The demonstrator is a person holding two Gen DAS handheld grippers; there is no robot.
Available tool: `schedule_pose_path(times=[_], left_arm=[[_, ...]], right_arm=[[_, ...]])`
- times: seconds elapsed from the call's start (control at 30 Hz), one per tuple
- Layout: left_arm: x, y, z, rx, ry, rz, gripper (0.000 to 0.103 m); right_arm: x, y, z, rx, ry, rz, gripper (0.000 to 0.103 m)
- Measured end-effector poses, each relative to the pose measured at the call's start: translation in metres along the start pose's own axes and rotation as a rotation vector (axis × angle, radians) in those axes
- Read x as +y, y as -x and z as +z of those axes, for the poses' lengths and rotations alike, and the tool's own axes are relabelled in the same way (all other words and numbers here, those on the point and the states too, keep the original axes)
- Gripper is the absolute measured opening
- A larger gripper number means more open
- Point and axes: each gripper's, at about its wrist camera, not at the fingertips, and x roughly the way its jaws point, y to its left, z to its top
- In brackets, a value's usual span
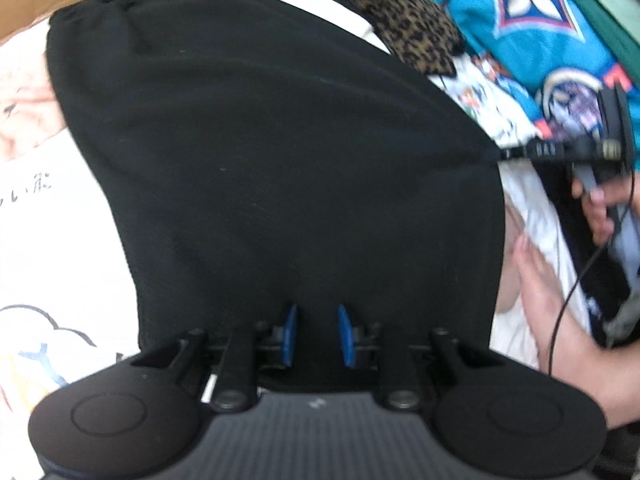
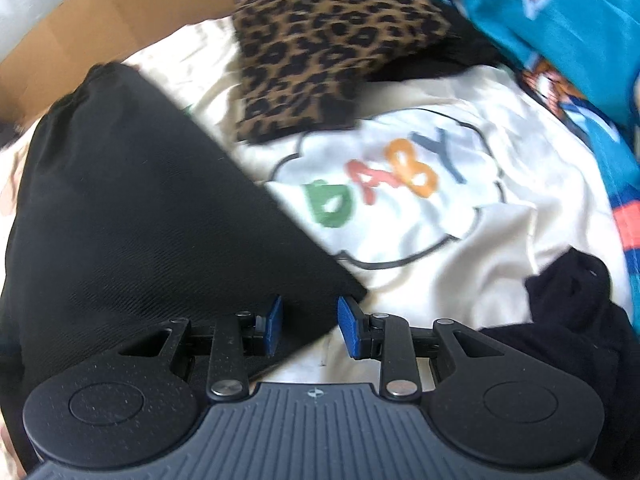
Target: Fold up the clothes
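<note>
A black garment point(image 1: 260, 152) hangs stretched out between both grippers over a white printed sheet point(image 1: 60, 240). At the bottom of the left wrist view, my left gripper point(image 1: 318, 334) is shut on the garment's near edge, with black fabric filling the gap between its blue pads point(image 1: 290, 332). My right gripper point(image 1: 516, 153) pinches the garment's right corner and pulls it taut. The right wrist view shows the same black garment point(image 2: 140, 208), its corner running in between the blue pads point(image 2: 274, 324) of the right gripper point(image 2: 310, 326).
A leopard-print cloth point(image 2: 320, 52), a teal patterned cloth point(image 2: 560, 20) and a dark bundle point(image 2: 580, 320) lie on the white sheet with its "BABY" print point(image 2: 384, 184). A cardboard box point(image 2: 100, 28) stands behind. A person's hand point(image 1: 600, 204) and a cable point(image 1: 576, 280) are at the right.
</note>
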Motion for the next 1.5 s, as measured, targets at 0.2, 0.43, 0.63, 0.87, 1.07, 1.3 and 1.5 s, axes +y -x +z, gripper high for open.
schedule_pose_path(times=[0.2, 0.43, 0.63, 0.87, 1.07, 1.3, 1.5], left_arm=[[-0.01, 0.002, 0.016, 0.111, -0.028, 0.006, 0.021], [-0.018, 0.007, 0.03, 0.161, 0.008, 0.053, 0.019], [-0.021, 0.023, 0.04, 0.141, 0.066, 0.099, 0.019], [-0.028, 0.039, 0.034, 0.081, 0.24, 0.134, 0.019], [-0.026, 0.042, -0.004, 0.047, 0.522, 0.102, 0.019], [-0.04, 0.034, -0.049, 0.024, 0.716, -0.047, 0.021], [-0.036, 0.021, -0.073, -0.004, 0.851, -0.097, 0.025]], right_arm=[[-0.026, 0.003, -0.005, -0.034, -0.124, 0.009, 0.037], [-0.043, 0.0, -0.009, -0.051, -0.243, 0.096, 0.037], [-0.047, -0.002, -0.011, -0.073, -0.295, 0.127, 0.038], [-0.04, -0.006, -0.011, -0.077, -0.312, 0.159, 0.038], [-0.041, -0.009, -0.011, -0.075, -0.315, 0.161, 0.039], [-0.04, -0.008, -0.011, -0.073, -0.303, 0.157, 0.039], [-0.04, -0.009, -0.011, -0.082, -0.306, 0.15, 0.039]])
